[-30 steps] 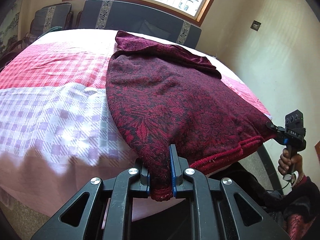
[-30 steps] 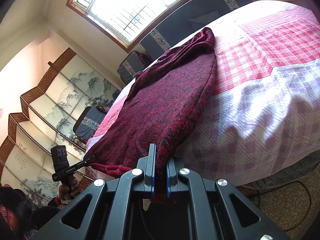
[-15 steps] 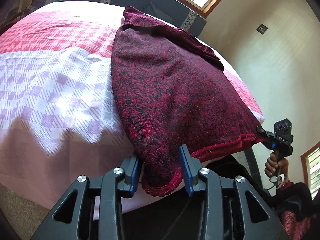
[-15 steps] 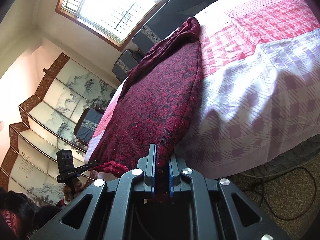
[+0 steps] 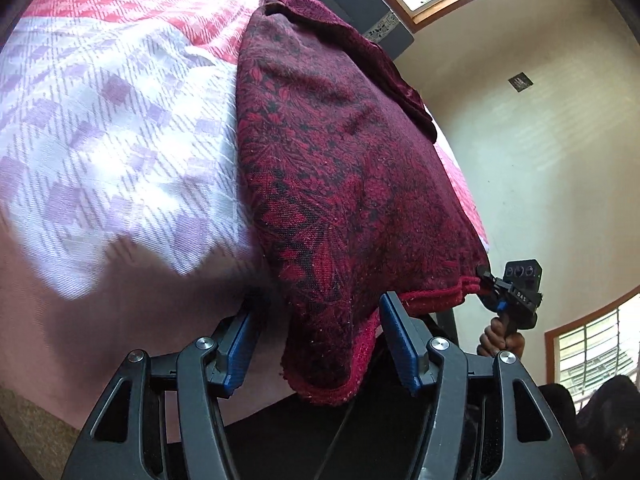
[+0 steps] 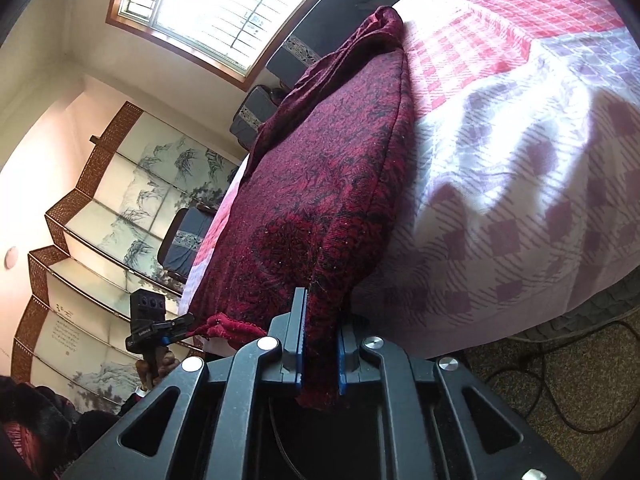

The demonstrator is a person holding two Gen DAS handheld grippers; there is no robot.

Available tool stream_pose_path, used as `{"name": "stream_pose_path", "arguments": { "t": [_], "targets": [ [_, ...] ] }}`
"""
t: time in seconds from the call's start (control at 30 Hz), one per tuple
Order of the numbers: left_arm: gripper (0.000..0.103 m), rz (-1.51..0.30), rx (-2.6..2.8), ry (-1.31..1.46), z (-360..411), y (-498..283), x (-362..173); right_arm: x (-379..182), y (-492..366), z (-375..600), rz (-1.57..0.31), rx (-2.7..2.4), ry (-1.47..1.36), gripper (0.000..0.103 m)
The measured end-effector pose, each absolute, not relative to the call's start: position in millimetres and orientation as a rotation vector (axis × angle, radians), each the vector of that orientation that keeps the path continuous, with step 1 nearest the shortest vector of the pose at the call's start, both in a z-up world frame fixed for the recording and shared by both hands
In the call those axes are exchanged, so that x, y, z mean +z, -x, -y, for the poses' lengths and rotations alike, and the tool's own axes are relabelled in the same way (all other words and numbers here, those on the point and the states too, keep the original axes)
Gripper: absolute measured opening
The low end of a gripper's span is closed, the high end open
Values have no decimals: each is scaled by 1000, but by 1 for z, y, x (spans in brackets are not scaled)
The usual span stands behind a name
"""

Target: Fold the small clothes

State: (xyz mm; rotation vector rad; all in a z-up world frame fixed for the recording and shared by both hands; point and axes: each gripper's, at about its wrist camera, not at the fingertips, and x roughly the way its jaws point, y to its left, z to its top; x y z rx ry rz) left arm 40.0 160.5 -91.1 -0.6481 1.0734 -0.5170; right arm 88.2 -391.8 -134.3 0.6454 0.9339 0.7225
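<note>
A dark red patterned garment [image 5: 340, 168] lies stretched along the bed, its near hem hanging over the bed's edge. My left gripper [image 5: 320, 344] is open, and the garment's left hem corner hangs loose between its blue pads, touching neither. My right gripper [image 6: 319, 356] is shut on the right hem corner of the garment [image 6: 320, 208]. In the left wrist view the right gripper [image 5: 486, 280] shows at the far hem corner. In the right wrist view the left gripper [image 6: 188, 320] shows beside the other corner.
The bed carries a checked pink, white and lilac cover [image 5: 120, 120]. A dark headboard [image 6: 304, 52] stands under a window. A folding painted screen [image 6: 120, 216] and dark chairs stand by the wall. Cables [image 6: 560, 380] lie on the floor.
My left gripper has opened and let go of the hem corner, which now hangs free between the pads. Both grippers have dropped lower at the bed's edge. The right gripper stays shut.
</note>
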Motion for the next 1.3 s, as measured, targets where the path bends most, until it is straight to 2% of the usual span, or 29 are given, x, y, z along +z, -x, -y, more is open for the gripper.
{"name": "stream_pose_path", "arguments": {
  "t": [0.2,0.23,0.27,0.3,0.57,0.7,1.0,1.3],
  "targets": [
    [59,-1058,-520,704,-150,-46,-100,-111,-84,408,-830,765,-728,10],
    [45,-1053,-510,670,-148,-44,-98,-112,-85,410,-839,751,-718,10],
    [24,-1053,-501,634,-145,-42,-95,-114,-86,411,-854,745,-713,10],
    [20,-1055,-494,610,-145,-40,-93,-117,-87,412,-865,748,-718,10],
    [16,-988,-442,470,-133,-31,-65,-134,-95,411,-919,720,-781,16],
    [16,-937,-426,453,-131,-28,-43,-135,-95,408,-947,695,-739,9],
    [15,-748,-432,519,-150,-30,11,-79,-104,414,-793,785,-825,8],
    [15,-677,-393,518,-164,-59,47,-37,-138,409,-718,800,-833,8]
  ]
}}
